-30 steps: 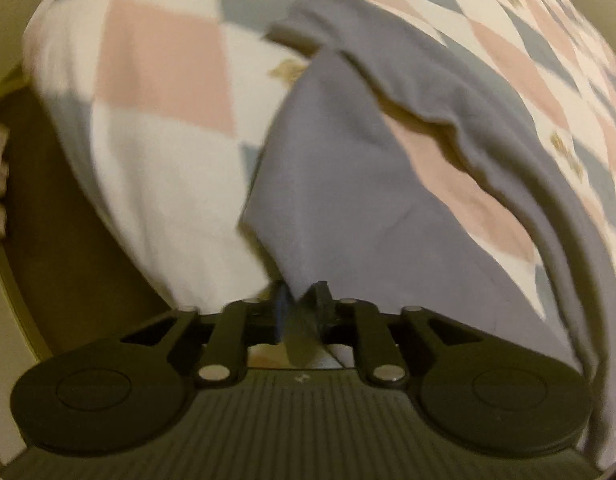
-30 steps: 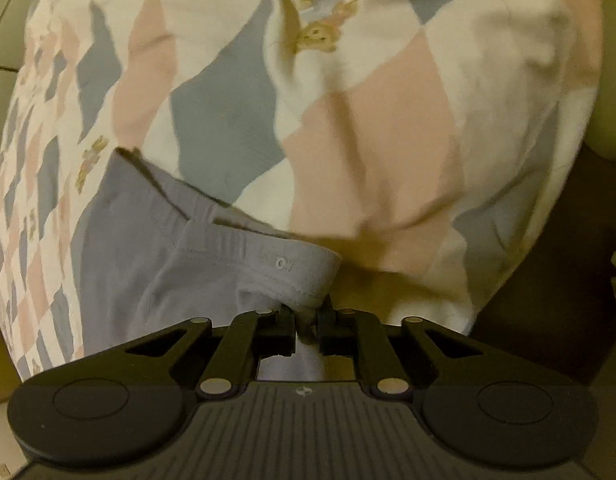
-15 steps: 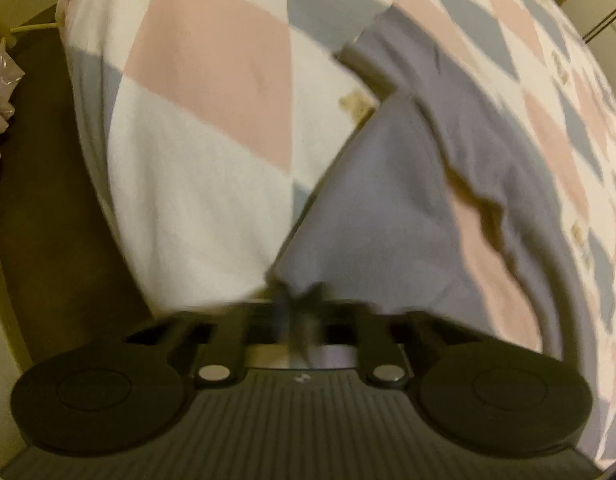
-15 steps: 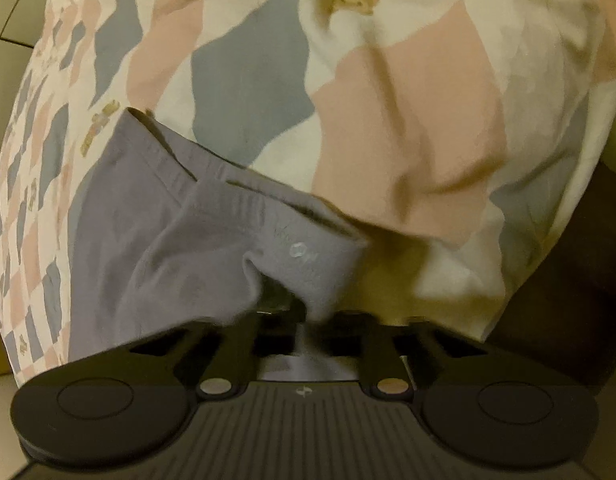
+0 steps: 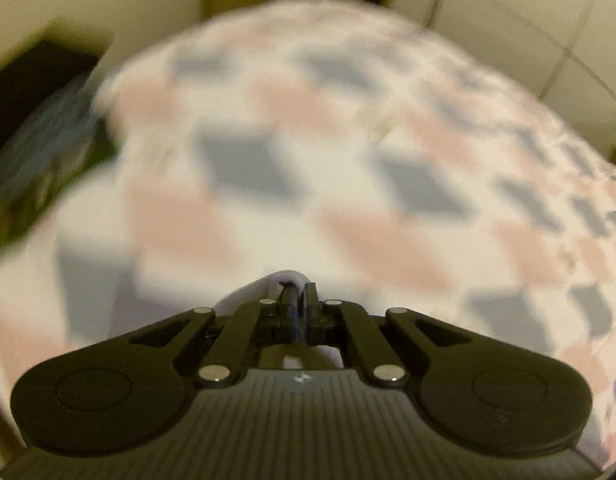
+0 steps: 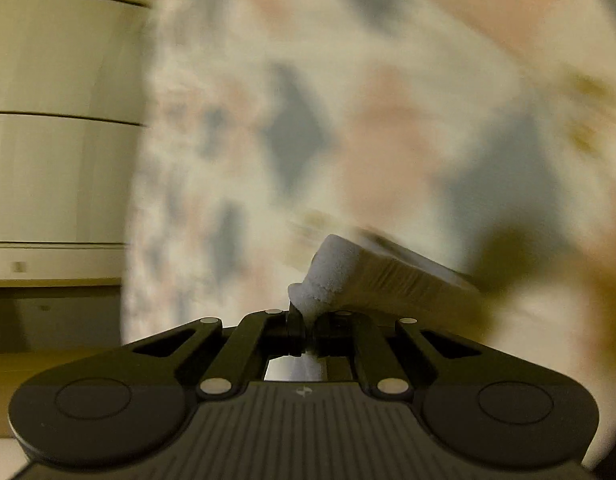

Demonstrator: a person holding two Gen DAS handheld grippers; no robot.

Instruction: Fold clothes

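My left gripper point(image 5: 298, 294) is shut on a corner of the grey garment point(image 5: 244, 304); only a pale bulge of its cloth shows around and below the fingertips. In the right wrist view my right gripper point(image 6: 306, 320) is shut on the garment's ribbed waistband point(image 6: 371, 276), which sticks up and to the right from the fingers. The rest of the garment hangs out of sight below both grippers. Both views are blurred by motion.
A bed with a pink, grey and white diamond-patterned cover point(image 5: 327, 152) fills both views. Cream walls or cabinet panels point(image 6: 60, 128) stand left of the bed in the right wrist view. A dark object point(image 5: 32, 120) lies at the bed's far left.
Both grippers have lifted and tilted up with the garment still held. The spread grey cloth has left both views and the far end of the bed and the walls now show.
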